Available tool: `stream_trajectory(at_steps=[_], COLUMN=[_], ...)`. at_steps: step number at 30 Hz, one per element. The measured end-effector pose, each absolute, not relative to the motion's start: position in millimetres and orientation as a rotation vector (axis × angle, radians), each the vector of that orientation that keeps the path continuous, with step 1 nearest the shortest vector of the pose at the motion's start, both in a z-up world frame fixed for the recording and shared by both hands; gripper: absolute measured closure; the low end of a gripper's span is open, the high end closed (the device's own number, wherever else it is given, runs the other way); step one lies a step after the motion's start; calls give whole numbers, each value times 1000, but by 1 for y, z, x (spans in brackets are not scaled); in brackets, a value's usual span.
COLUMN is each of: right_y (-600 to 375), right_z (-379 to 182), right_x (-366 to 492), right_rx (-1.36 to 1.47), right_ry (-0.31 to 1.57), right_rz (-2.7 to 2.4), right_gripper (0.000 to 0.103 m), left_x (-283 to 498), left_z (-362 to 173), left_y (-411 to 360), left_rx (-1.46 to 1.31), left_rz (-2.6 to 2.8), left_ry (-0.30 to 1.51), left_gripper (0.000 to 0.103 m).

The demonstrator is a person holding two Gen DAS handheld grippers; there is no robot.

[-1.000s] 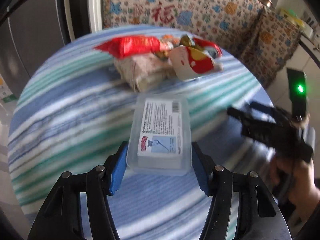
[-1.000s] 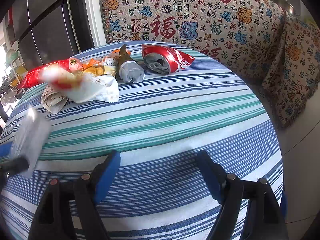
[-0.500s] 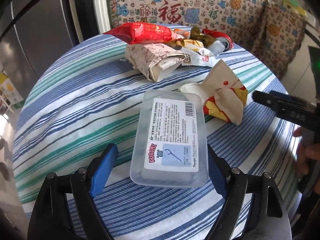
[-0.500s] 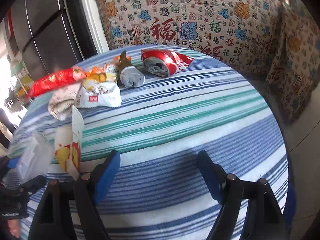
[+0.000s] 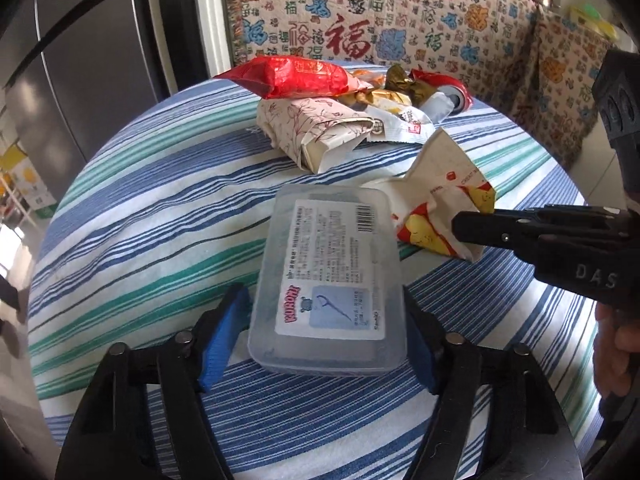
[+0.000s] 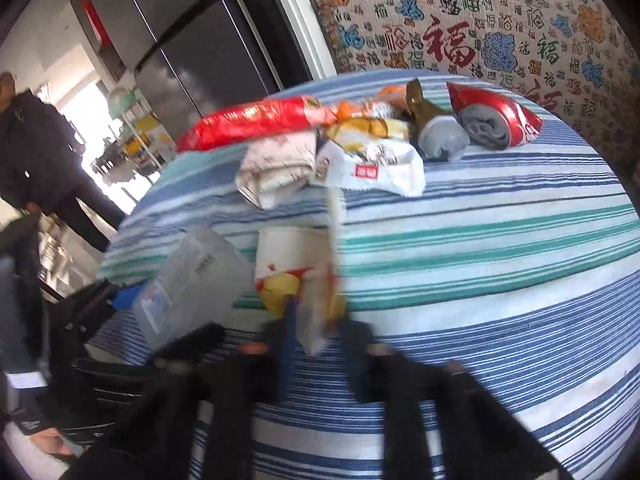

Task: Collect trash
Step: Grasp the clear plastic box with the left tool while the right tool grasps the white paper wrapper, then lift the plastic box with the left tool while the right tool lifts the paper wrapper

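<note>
A clear plastic box [image 5: 328, 280] with a white label lies on the striped table between the open fingers of my left gripper [image 5: 324, 340]; the jaws stand wide and do not press it. My right gripper [image 6: 316, 340] is blurred and closed on the bottom edge of a white, red and yellow paper carton [image 6: 296, 276], which lies right of the box [image 6: 192, 280]. The carton [image 5: 444, 196] and the right gripper's black body [image 5: 560, 240] show in the left wrist view. Further back lie a red snack bag [image 5: 296, 76], a floral paper wrapper [image 5: 320, 136], a white sachet [image 6: 372, 168] and a crushed red can [image 6: 496, 120].
The round table wears a blue, green and white striped cloth [image 5: 140, 216]. A patterned sofa [image 5: 400, 24] stands behind it. A dark fridge [image 6: 192, 40] is at the left, and a person in dark clothes [image 6: 36, 152] stands beyond.
The left gripper's jaws opened off the clear box, which now rests on the table. The right gripper swung left to the paper carton and closed on its edge.
</note>
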State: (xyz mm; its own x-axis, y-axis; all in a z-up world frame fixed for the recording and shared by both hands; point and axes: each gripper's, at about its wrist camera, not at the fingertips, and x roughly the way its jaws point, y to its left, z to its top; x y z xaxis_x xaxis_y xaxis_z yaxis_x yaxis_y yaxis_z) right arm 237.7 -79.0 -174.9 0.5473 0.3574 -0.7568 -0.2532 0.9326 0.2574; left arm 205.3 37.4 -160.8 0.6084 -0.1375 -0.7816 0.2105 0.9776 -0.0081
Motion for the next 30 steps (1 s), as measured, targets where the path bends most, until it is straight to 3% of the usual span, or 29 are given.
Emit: stream_trajectory(at_steps=[10,12,13,14,18,24,30], right_y=[-162,-168,-169,-170,-168,-143,-143], right_z=[-158,-164,-166,-168,-175,-182,-182], right_x=[229,230,230,230,233,245,245], right_rx=[95,120,129,142,172,26,15], right_ry=[826,831,831,821,845,915,922], right_rz=[42,33,15,-4,-43,-41,-41], right_gripper=[88,60,34,30,27,2,0], left_x=[223,228,229,231,237,238,237], left_z=[-161,-163,-164,-166,-168,-169,-169], left_y=[6,-2,-4,-6,-3,-1,-1], left_rx=[35,70,85,109,112,115,113], left_rz=[-257,-255,-242,-216,-196,-207,-208], left_ry=[886,898,906,920,942,934,934], left_gripper=[36,18,14,8,0,0,0])
